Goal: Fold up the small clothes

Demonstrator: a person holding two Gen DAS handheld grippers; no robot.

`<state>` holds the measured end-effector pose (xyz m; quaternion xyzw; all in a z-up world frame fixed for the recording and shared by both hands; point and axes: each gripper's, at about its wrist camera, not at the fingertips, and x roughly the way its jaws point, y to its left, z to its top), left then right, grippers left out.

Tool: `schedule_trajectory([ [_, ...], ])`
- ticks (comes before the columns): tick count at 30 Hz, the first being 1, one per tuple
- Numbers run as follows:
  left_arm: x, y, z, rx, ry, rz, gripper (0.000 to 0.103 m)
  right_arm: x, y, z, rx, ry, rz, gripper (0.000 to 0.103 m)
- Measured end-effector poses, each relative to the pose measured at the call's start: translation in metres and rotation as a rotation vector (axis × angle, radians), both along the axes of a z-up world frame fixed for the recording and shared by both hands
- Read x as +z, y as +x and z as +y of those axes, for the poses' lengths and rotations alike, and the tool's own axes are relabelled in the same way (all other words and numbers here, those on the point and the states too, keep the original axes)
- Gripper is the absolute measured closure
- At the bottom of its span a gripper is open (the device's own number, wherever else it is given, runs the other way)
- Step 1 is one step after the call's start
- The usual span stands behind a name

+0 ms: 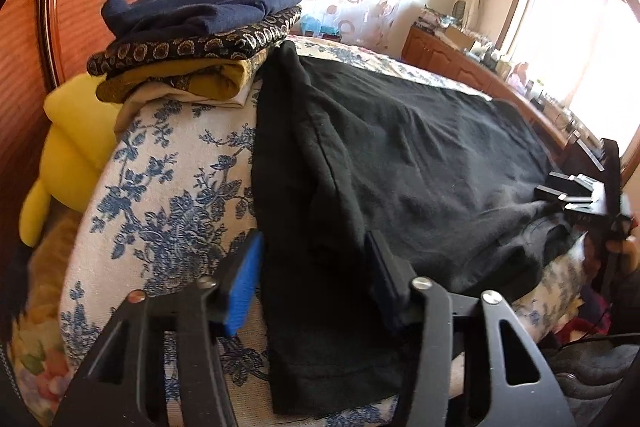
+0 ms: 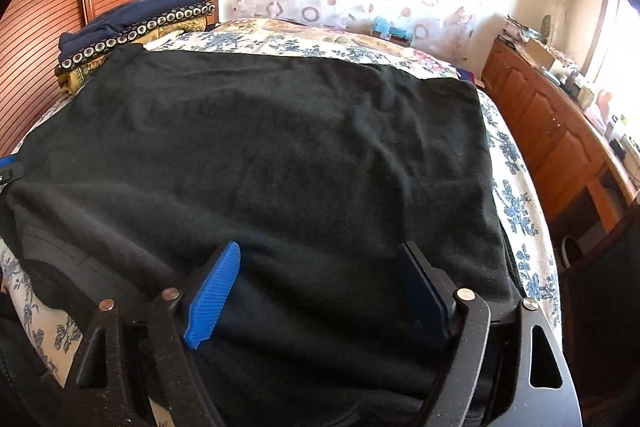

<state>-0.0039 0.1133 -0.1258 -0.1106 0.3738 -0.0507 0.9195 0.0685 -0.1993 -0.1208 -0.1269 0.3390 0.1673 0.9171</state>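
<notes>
I kept both claws open, the left claw [image 1: 316,267] and right claw [image 2: 320,283] straddling the black cotton garment [image 2: 280,147] on the floral-covered bed [image 1: 160,195].

A floral-covered bed [image 2: 516,203] carries a spread black garment [image 2: 280,155] and a folded clothes stack [image 1: 192,39].

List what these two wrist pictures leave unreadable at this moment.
- Black garment: near hem cut off by the frame bottom, both views.
- Pile of folded clothes: lowest layers hidden by upper ones.
- Dresser top: items too small, washed out by window glare.
</notes>
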Motion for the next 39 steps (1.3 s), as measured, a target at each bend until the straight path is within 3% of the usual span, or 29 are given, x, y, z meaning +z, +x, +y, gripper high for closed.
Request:
schedule_trajectory([
  [5, -0.001, 0.003, -0.001, -0.014, -0.034, 0.007, 0.066, -0.001, 0.005, 0.001, -0.017, -0.002, 0.007, 0.011],
  [12, -0.001, 0.013, 0.001, -0.011, -0.067, 0.027, 0.064, -0.001, 0.010, -0.005, -0.012, 0.029, 0.033, 0.010],
  [28, -0.001, 0.026, -0.005, -0.010, 0.007, 0.038, 0.065, -0.002, 0.008, -0.005, -0.011, 0.035, 0.033, 0.009],
  [31, -0.001, 0.024, -0.011, -0.027, 0.044, 0.038, 0.089, -0.002, 0.007, -0.005, -0.011, 0.037, 0.034, 0.009],
  [32, 0.000, 0.023, -0.011, -0.027, 0.041, 0.035, 0.092, -0.002, 0.007, -0.005, -0.012, 0.037, 0.033, 0.009],
  [39, 0.039, 0.025, -0.035, -0.114, -0.006, -0.066, 0.094, 0.000, 0.008, -0.005, -0.009, 0.035, 0.032, 0.009],
])
